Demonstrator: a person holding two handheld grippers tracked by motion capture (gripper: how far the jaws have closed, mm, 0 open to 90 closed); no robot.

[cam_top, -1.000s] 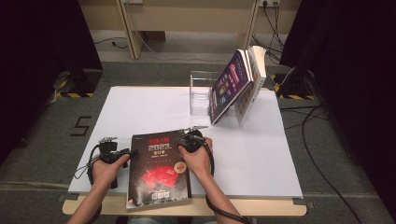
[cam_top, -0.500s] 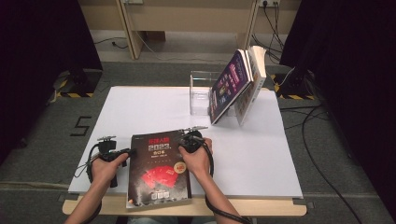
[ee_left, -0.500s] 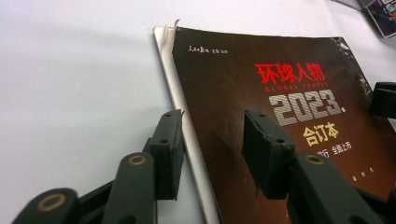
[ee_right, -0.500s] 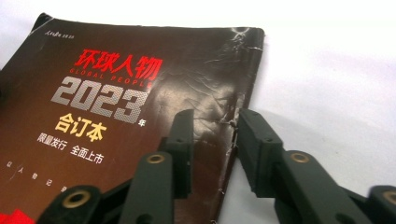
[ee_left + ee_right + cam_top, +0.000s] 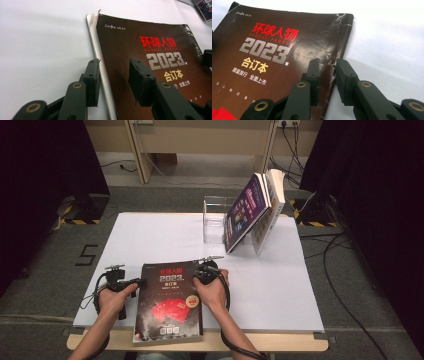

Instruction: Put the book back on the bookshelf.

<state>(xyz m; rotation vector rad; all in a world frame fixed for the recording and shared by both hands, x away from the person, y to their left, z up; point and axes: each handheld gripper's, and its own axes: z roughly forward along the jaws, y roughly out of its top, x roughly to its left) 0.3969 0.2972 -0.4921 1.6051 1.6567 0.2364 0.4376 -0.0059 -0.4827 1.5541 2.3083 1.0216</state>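
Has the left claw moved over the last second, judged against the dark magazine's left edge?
Yes, slightly. In the high view the left claw has edged rightward onto the left edge of the dark magazine, which stays flat.

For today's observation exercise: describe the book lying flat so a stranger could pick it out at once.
On the white table, look at the near edge, between the person's two hands. The dark book lies flat there, printed with red characters and "2023"; the other books lean upright at the far side.

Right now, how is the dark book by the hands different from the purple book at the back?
The dark book lies flat on the white table between the left gripper and right gripper; the purple book stands tilted, leaning on another book. The dark cover is creased; the purple one looks smooth. Both face cover-out.
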